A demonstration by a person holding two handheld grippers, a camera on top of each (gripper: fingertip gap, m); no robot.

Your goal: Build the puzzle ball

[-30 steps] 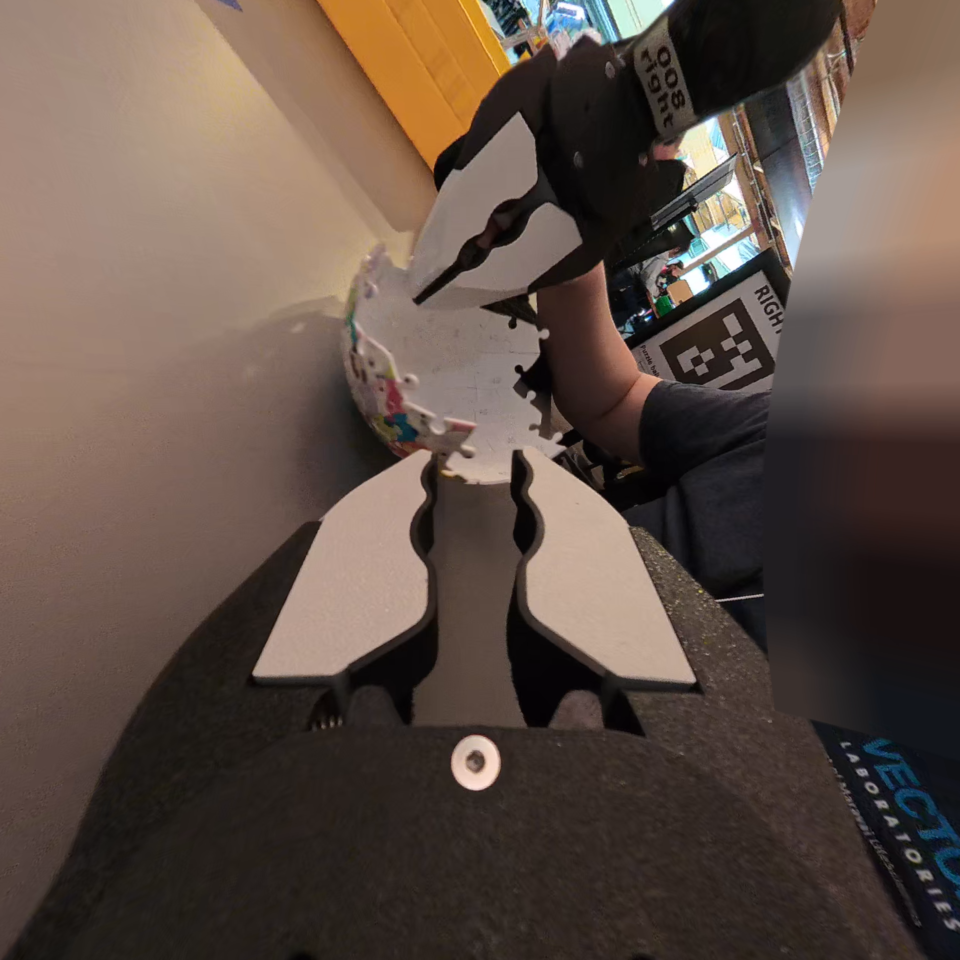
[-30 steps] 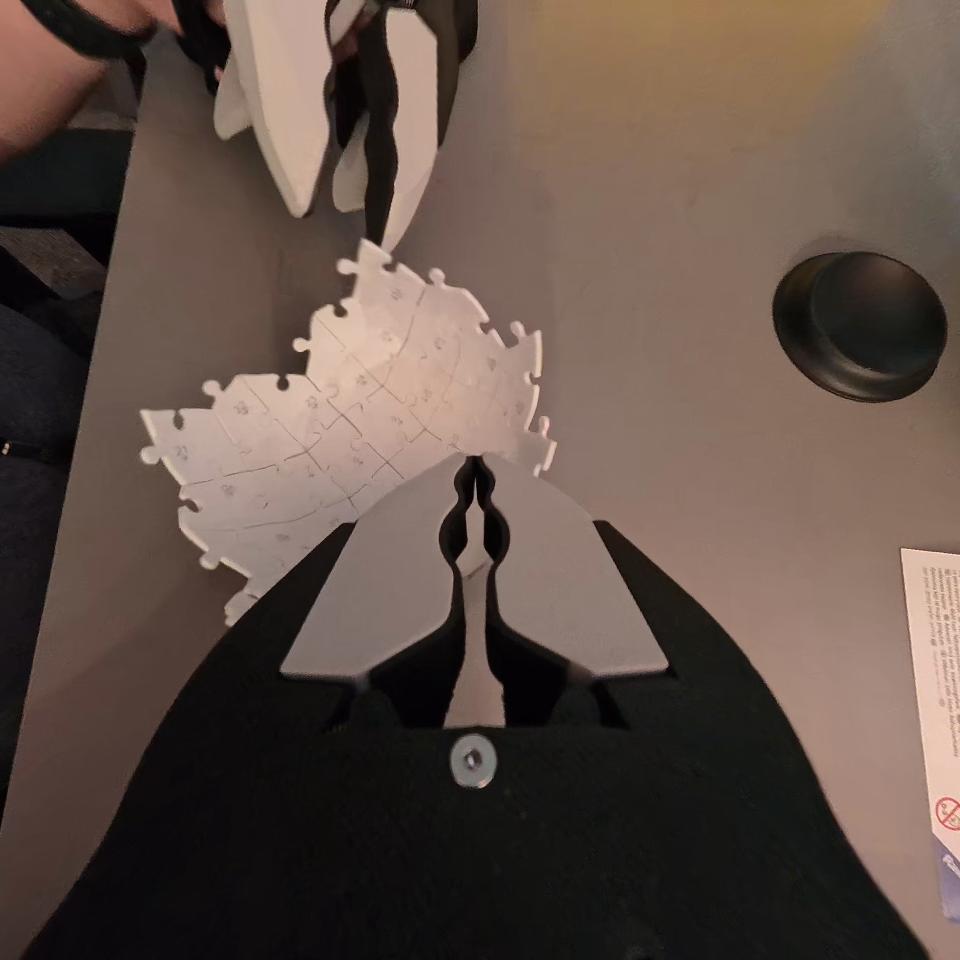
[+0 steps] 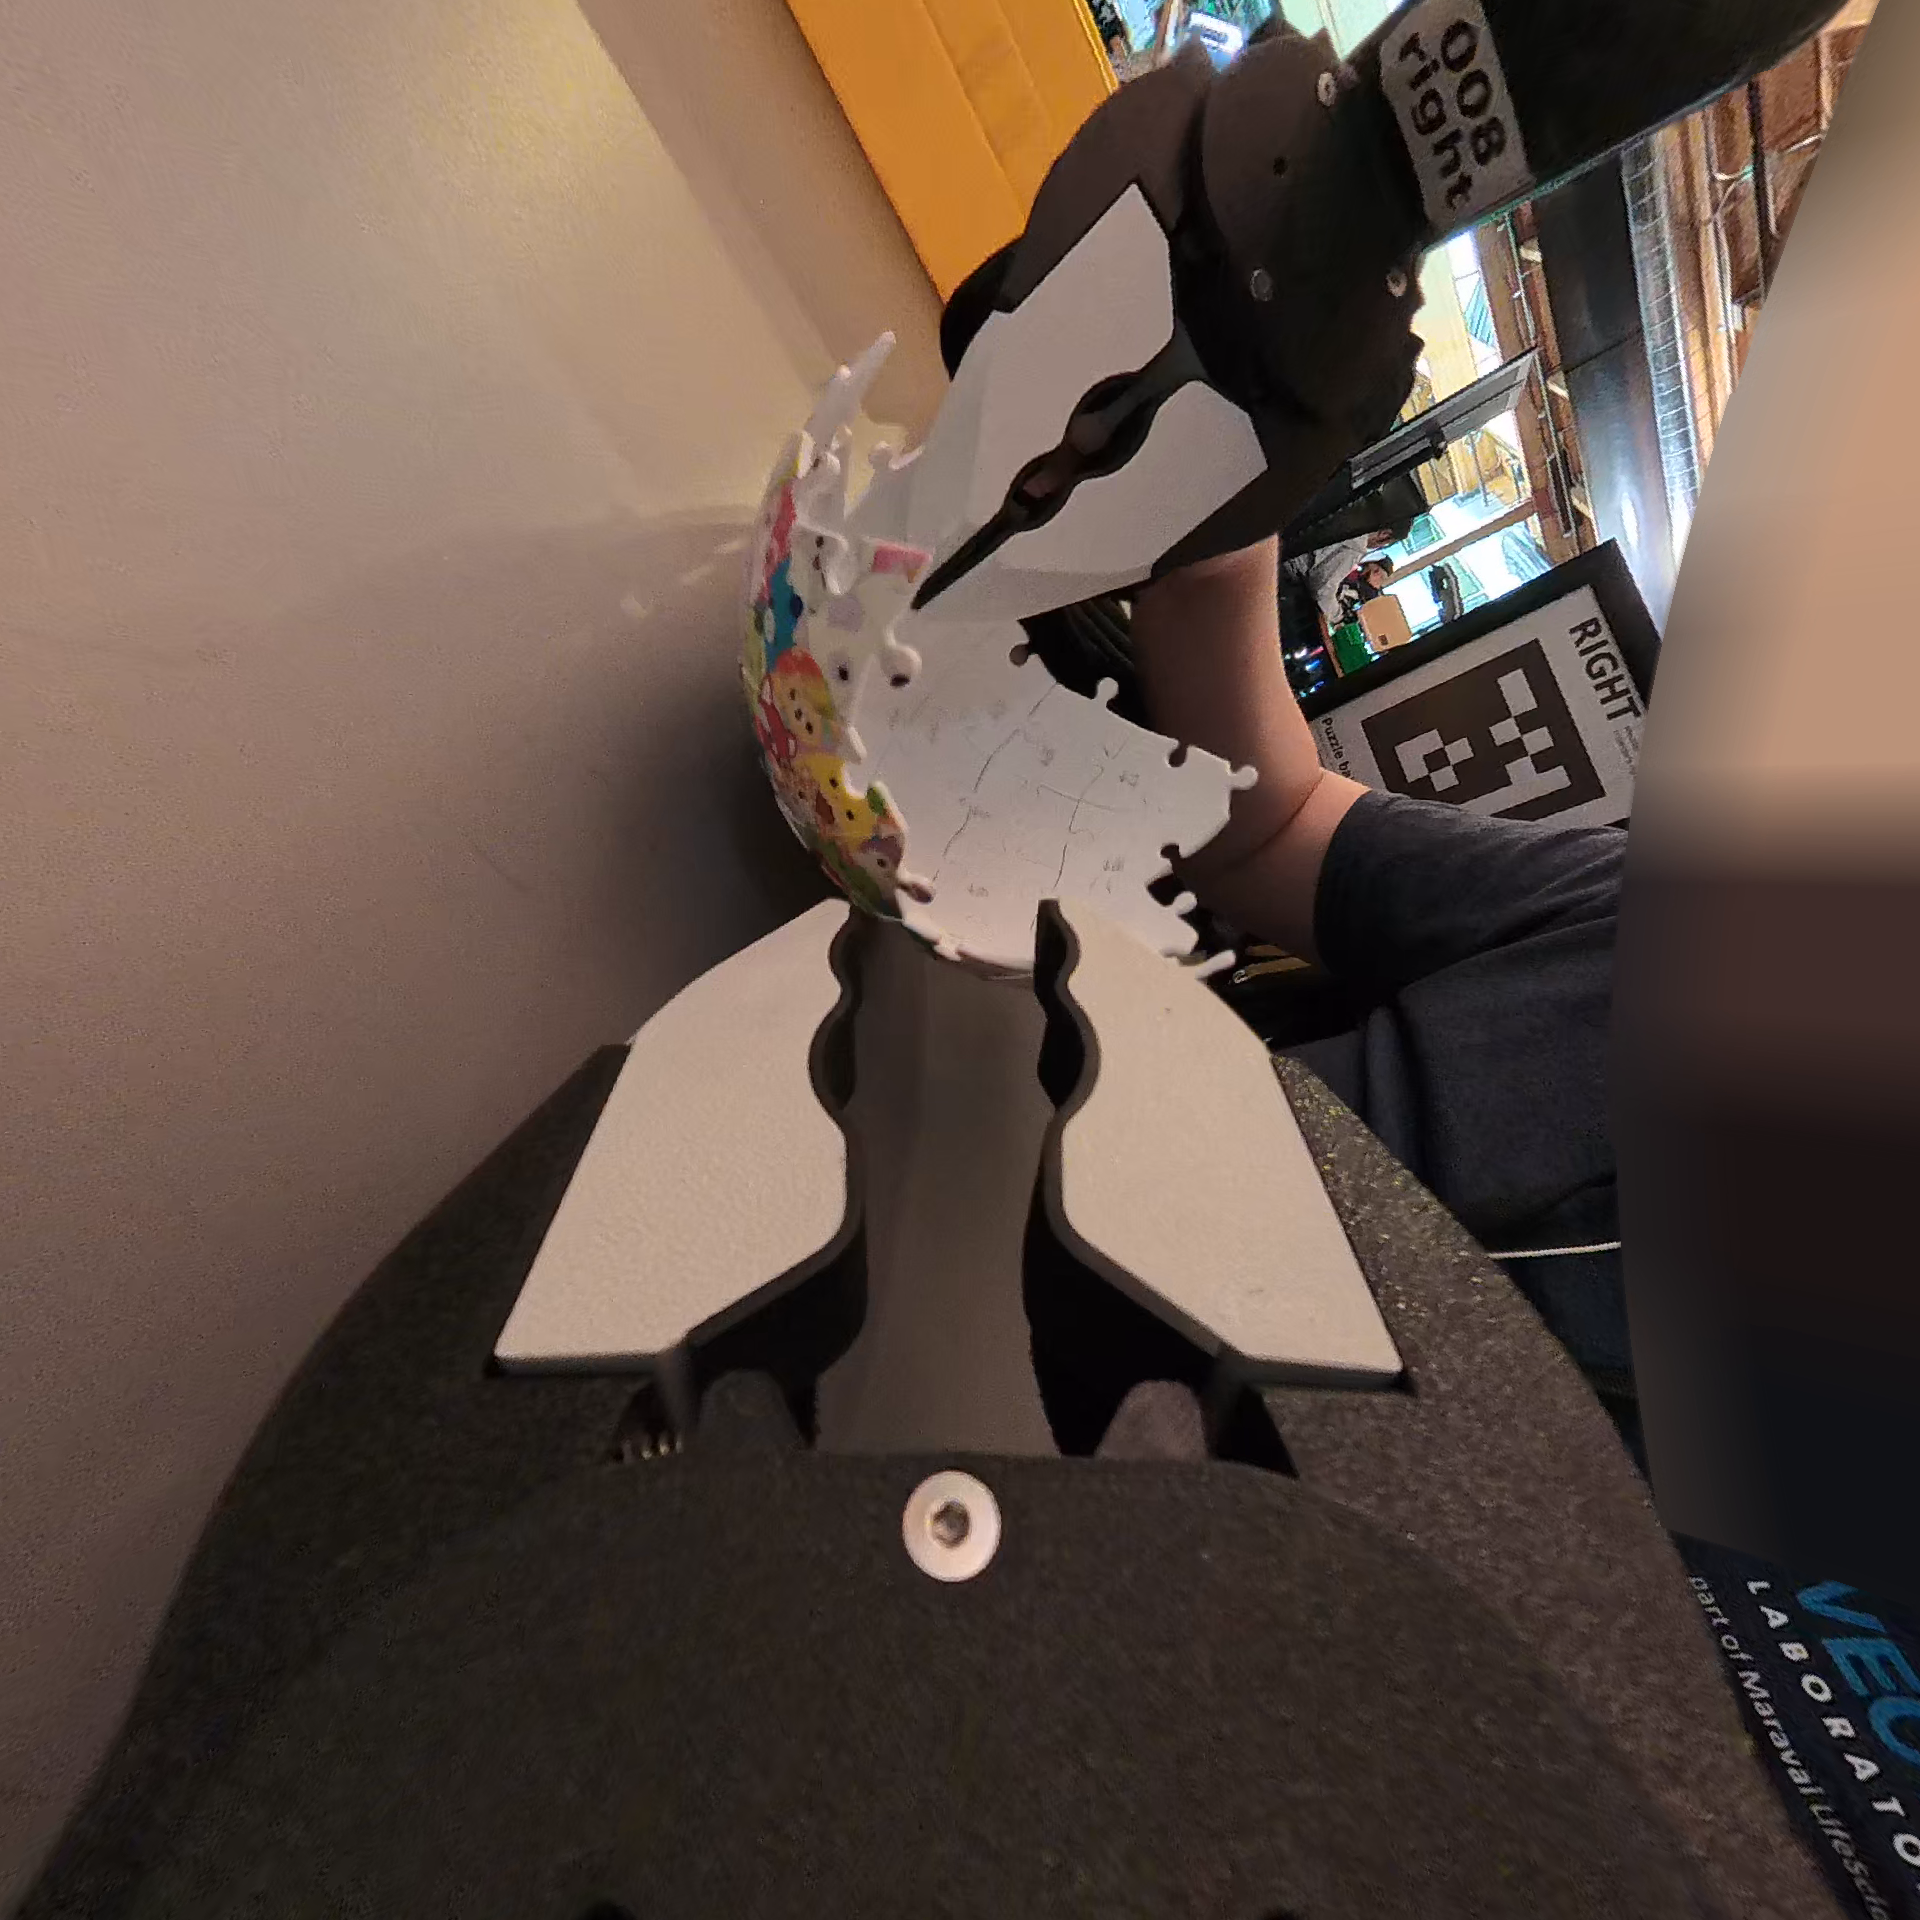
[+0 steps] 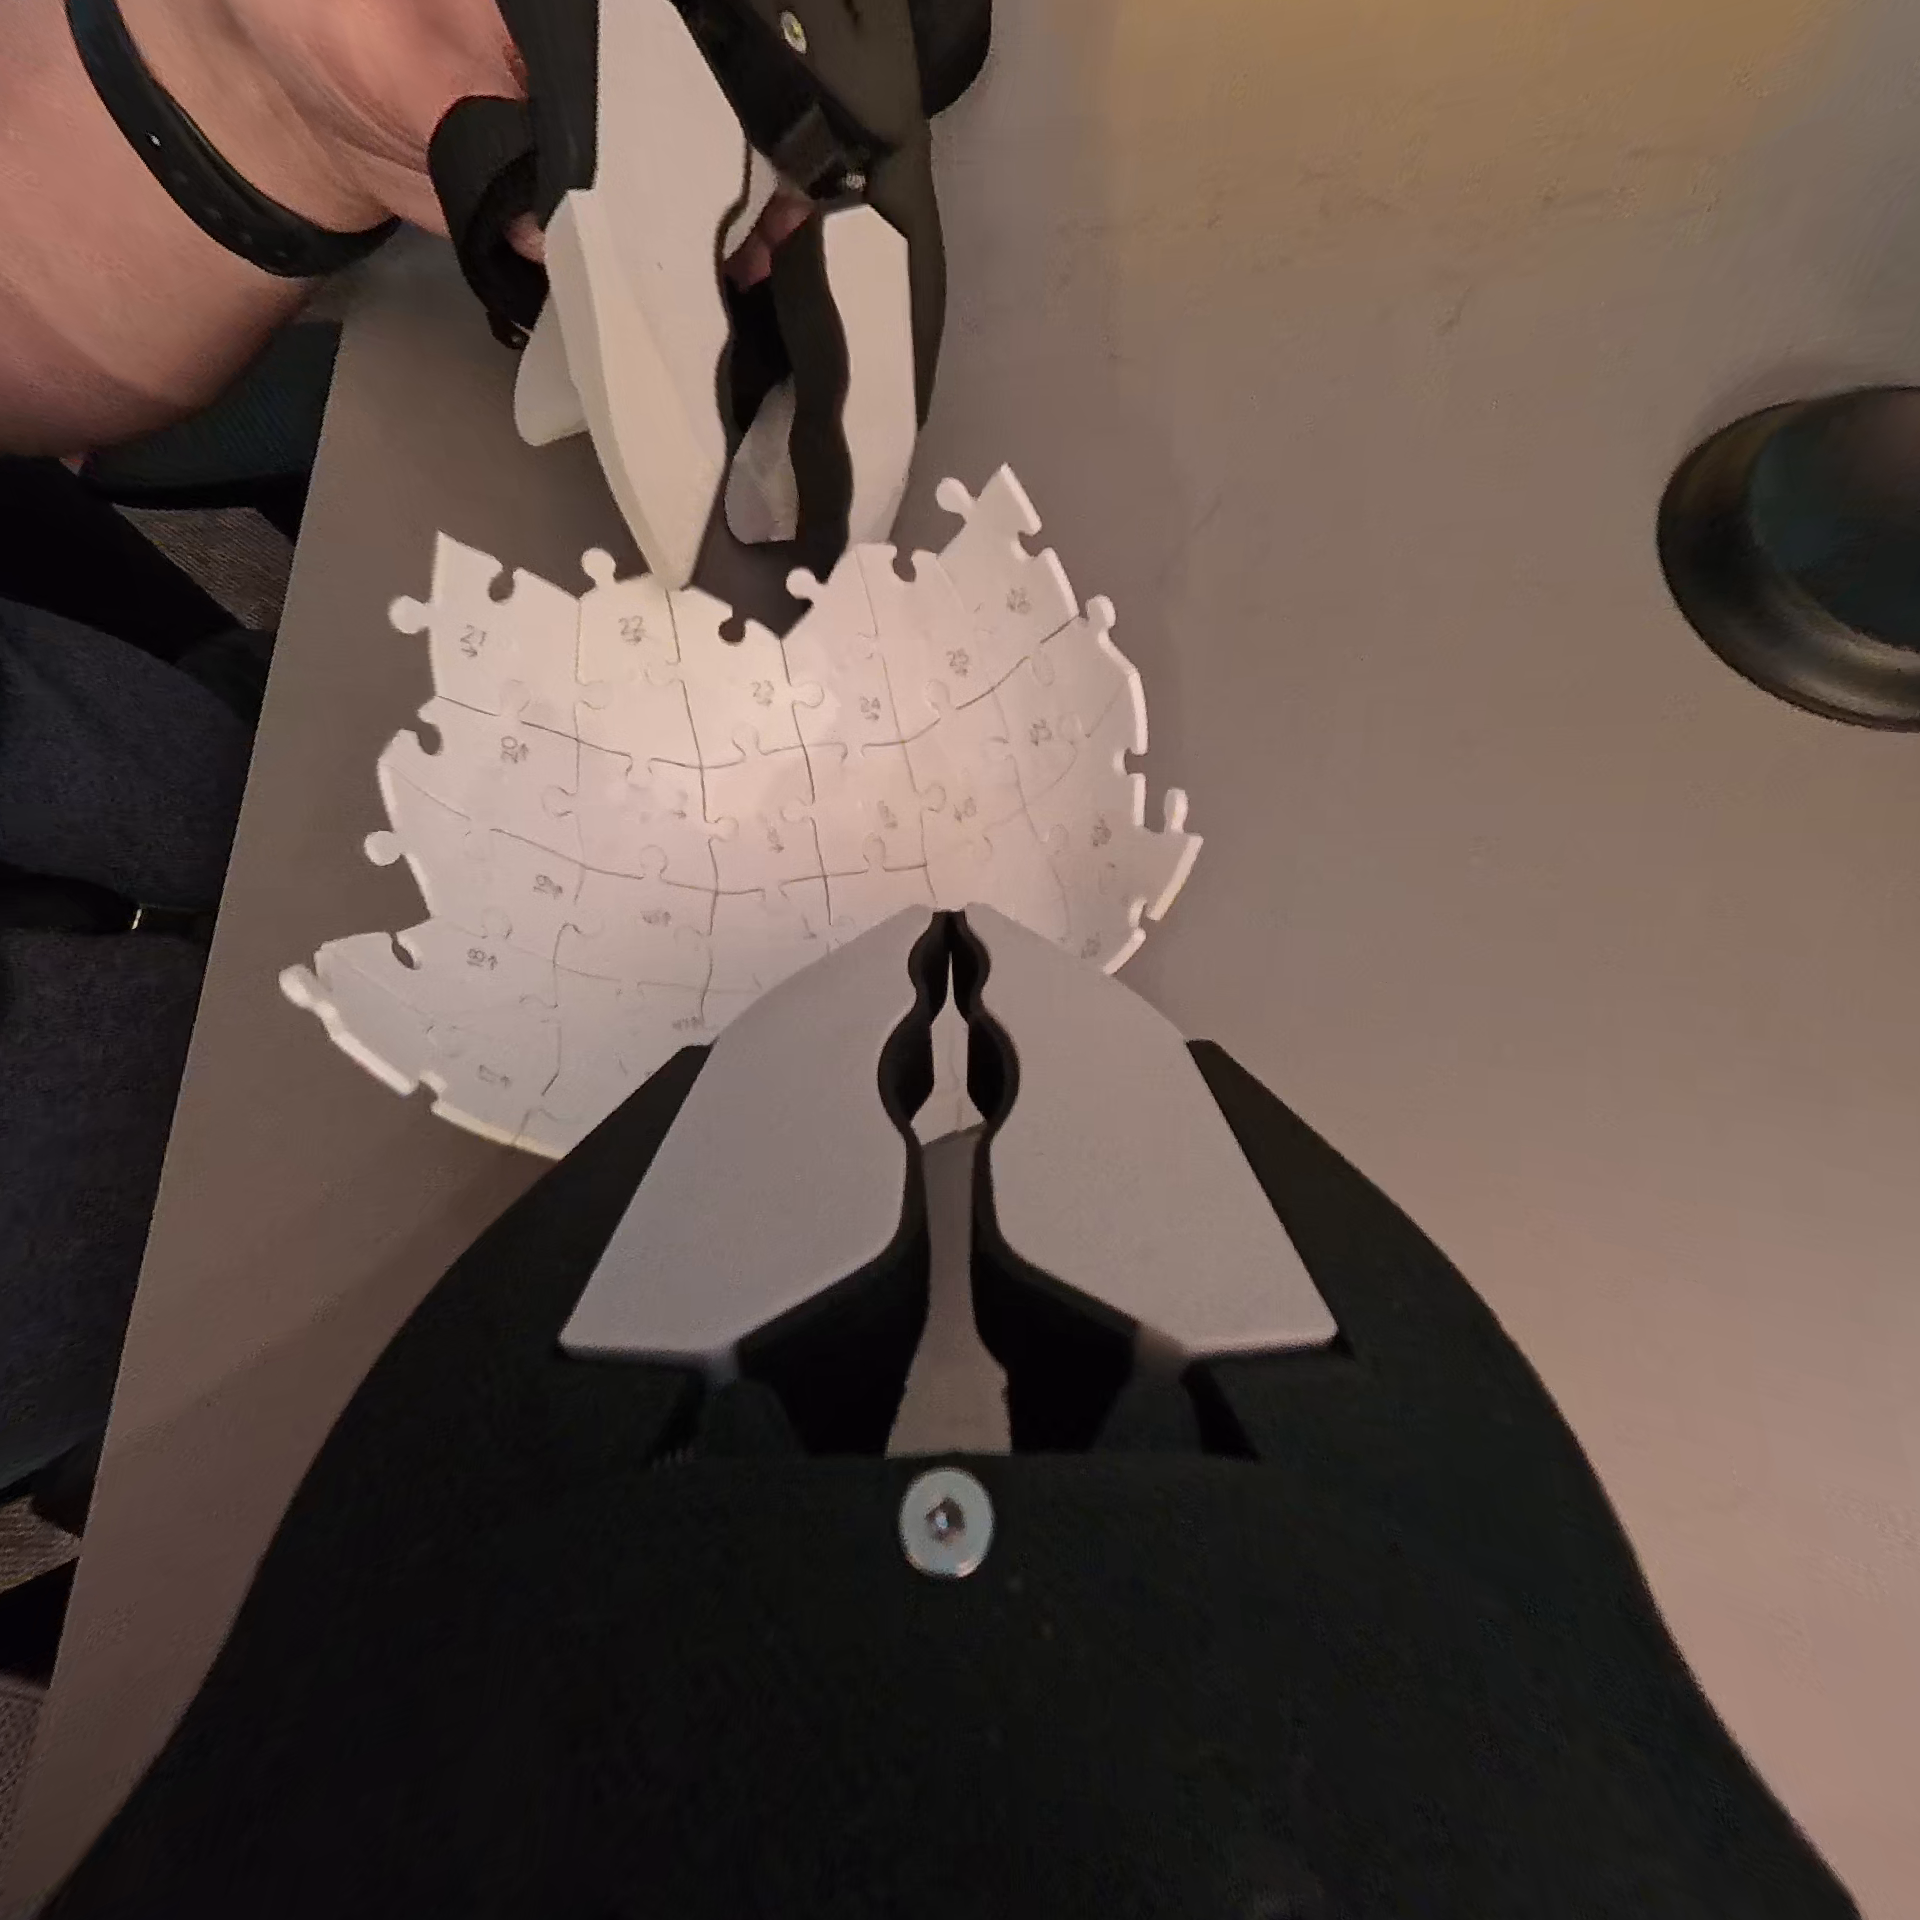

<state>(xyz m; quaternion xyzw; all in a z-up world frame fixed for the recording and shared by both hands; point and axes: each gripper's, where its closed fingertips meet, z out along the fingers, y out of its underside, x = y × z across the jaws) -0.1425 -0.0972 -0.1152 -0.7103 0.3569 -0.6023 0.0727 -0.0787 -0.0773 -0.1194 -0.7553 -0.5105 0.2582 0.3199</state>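
1. White on its inner face and brightly printed on its outer, the partly built puzzle ball (image 4: 769, 821) sits as an open, curved shell on the grey tabletop (image 4: 1403, 727), near the table's left edge in the right wrist view.
2. The shell's rim is ragged with tabs and notches; small numbers are marked on the inside of the pieces.
3. The left gripper (image 3: 940, 925) lies low along the tabletop, its jaws parted by a clear gap and holding nothing. Its tips are right at the lower rim of the shell, one to either side of that edge.
4. In the right wrist view the same gripper (image 4: 743, 561) comes in from the top of the frame, one white finger tip touching the far rim of the shell.
5. The right gripper (image 4: 948, 920) is over the near side of the shell, its jaws closed almost tip to tip. Whether anything thin is pinched between them cannot be told.
6. In the left wrist view the right gripper (image 3: 925, 597) reaches down from above, its narrow tips at the upper rim of the shell, where coloured and white pieces meet.
7. A person's forearm (image 3: 1226, 717) in a dark sleeve shows behind the shell.
8. A dark round knob (image 4: 1808, 551) stands on the tabletop well to the right of the puzzle.
9. A black wristband (image 4: 218, 197) circles the wrist behind the left gripper.
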